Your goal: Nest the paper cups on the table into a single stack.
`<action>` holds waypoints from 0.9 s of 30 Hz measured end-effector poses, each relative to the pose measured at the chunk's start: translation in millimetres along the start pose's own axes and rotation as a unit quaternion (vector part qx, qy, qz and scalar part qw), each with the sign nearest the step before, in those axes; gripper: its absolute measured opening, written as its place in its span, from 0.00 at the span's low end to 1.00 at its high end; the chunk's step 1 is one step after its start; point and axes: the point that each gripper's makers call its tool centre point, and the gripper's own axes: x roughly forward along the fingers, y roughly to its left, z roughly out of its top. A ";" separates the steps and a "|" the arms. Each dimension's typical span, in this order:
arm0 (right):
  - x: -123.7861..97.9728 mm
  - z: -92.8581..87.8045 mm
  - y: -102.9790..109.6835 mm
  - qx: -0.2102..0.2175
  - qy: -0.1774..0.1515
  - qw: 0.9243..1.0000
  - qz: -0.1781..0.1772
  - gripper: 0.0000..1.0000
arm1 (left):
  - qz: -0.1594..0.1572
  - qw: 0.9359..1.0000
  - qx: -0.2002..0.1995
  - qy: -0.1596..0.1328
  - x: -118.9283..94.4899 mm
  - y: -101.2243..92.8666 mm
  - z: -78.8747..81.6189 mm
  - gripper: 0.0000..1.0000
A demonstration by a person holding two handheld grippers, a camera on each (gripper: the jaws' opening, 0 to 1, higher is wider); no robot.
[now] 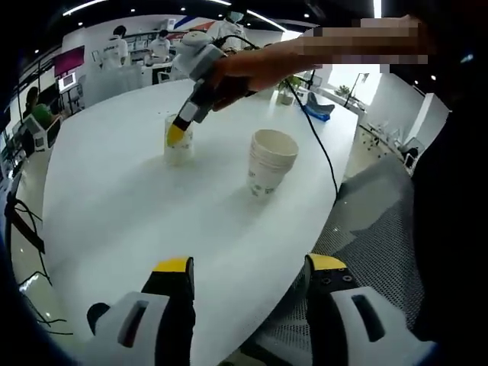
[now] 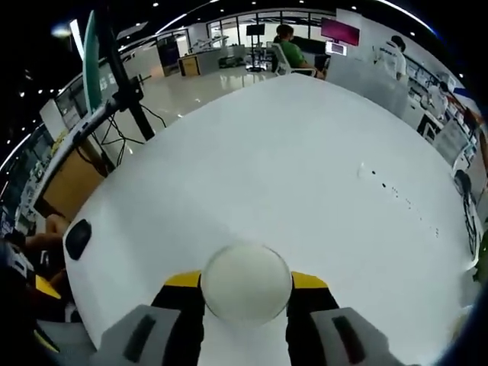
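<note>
A single white paper cup [image 1: 180, 145] stands on the round white table [image 1: 122, 206], left of a nested stack of cups [image 1: 270, 163]. A person's hand holds my right gripper [image 1: 177, 134] down over the single cup. In the right gripper view that cup [image 2: 245, 282] sits between the two yellow-tipped jaws, which press on both its sides, so my right gripper [image 2: 245, 280] is shut on it. My left gripper [image 1: 250, 265] hangs open over the near table edge, well short of the stack, with nothing between its fingers.
A grey mesh chair [image 1: 370, 229] stands against the table's right edge. A black cable [image 1: 320, 145] runs across the table behind the stack. A small black object [image 2: 78, 238] lies near the table rim [image 2: 114, 183]. People sit at desks in the far background.
</note>
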 end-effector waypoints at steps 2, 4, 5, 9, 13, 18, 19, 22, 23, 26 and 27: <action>-1.7 1.9 -3.4 0.002 -0.005 1.000 0.001 0.40 | -0.001 1.000 -0.001 -0.002 -0.4 -0.8 1.5 0.57; -6.0 2.0 -3.9 0.007 -0.009 1.000 0.004 0.40 | 0.000 1.000 -0.002 -0.004 -0.1 -0.9 3.1 0.57; -9.8 1.0 -3.9 0.008 -0.011 1.000 0.005 0.40 | -0.001 1.000 -0.004 -0.006 0.7 0.0 4.4 0.57; -30.0 5.3 -0.3 0.004 -0.025 1.000 0.010 0.40 | 0.007 0.999 -0.020 -0.029 0.4 6.4 16.1 0.56; -47.4 12.8 5.4 -0.008 -0.045 0.999 0.018 0.40 | 0.015 0.998 -0.036 -0.054 -0.6 20.9 30.6 0.56; -69.4 21.2 16.5 0.008 -0.075 0.996 0.044 0.40 | 0.012 0.991 -0.075 -0.111 4.8 30.9 62.7 0.55; -73.9 23.7 20.0 0.012 -0.083 0.995 0.051 0.40 | 0.012 0.991 -0.076 -0.114 5.1 31.1 65.4 0.55; -98.2 29.8 37.6 0.006 -0.110 0.991 0.080 0.40 | 0.005 0.988 -0.083 -0.132 8.9 33.9 79.3 0.55; -104.1 31.0 42.2 -0.007 -0.115 0.990 0.083 0.40 | 0.003 0.986 -0.087 -0.140 10.2 32.1 85.5 0.55; -110.6 42.1 45.2 -0.012 -0.130 0.986 0.103 0.40 | 0.000 0.985 -0.090 -0.150 11.7 28.5 96.3 0.55; -115.7 45.2 48.2 -0.013 -0.137 0.985 0.108 0.40 | 0.000 0.984 -0.090 -0.152 12.2 27.7 99.9 0.54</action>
